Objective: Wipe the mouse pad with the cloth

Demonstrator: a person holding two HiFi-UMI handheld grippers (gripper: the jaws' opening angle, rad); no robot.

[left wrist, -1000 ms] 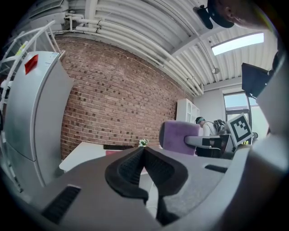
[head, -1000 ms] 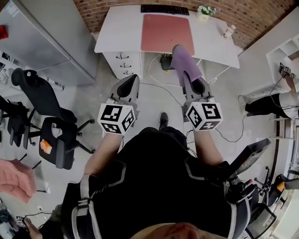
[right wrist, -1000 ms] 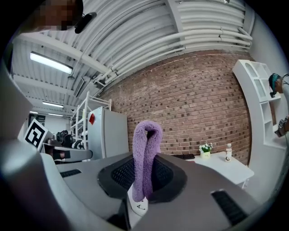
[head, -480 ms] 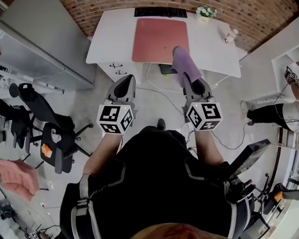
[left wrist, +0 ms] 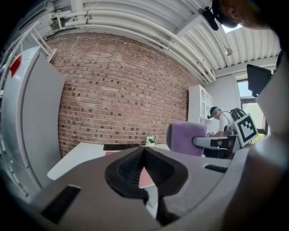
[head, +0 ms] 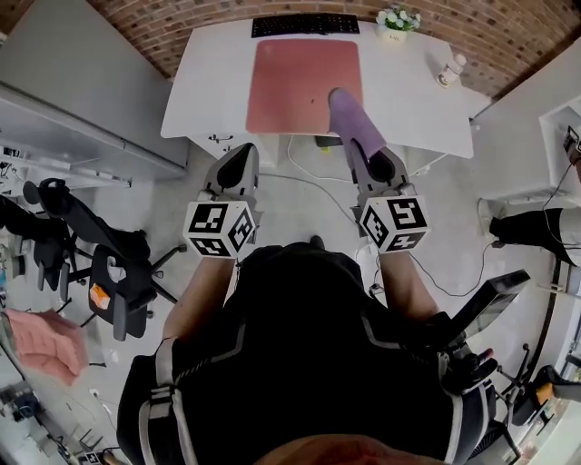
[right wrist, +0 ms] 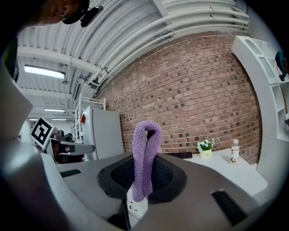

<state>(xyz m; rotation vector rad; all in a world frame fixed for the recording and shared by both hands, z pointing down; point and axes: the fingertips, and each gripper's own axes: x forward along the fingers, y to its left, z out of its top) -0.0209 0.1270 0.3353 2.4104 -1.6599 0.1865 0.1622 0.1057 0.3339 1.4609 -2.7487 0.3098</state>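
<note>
A red mouse pad (head: 303, 74) lies on the white desk (head: 408, 95) ahead of me, in front of a black keyboard (head: 305, 24). My right gripper (head: 368, 156) is shut on a folded purple cloth (head: 354, 123) that sticks up out of its jaws, held in the air before the desk's front edge; the cloth (right wrist: 145, 153) fills the middle of the right gripper view. My left gripper (head: 236, 169) is shut with nothing in it, level with the right one and short of the desk. The pad (left wrist: 145, 177) shows only as a sliver behind the left jaws.
A small flower pot (head: 396, 22) and a white bottle (head: 448, 68) stand at the desk's back right. Drawers (head: 221, 142) sit under its left side and cables trail on the floor. Grey cabinets (head: 82, 82) stand to the left, black office chairs (head: 104, 263) beside me.
I have moved closer to the desk. Both grippers kept their pose, and the cloth's tip now overlaps the pad's near right corner in the head view.
</note>
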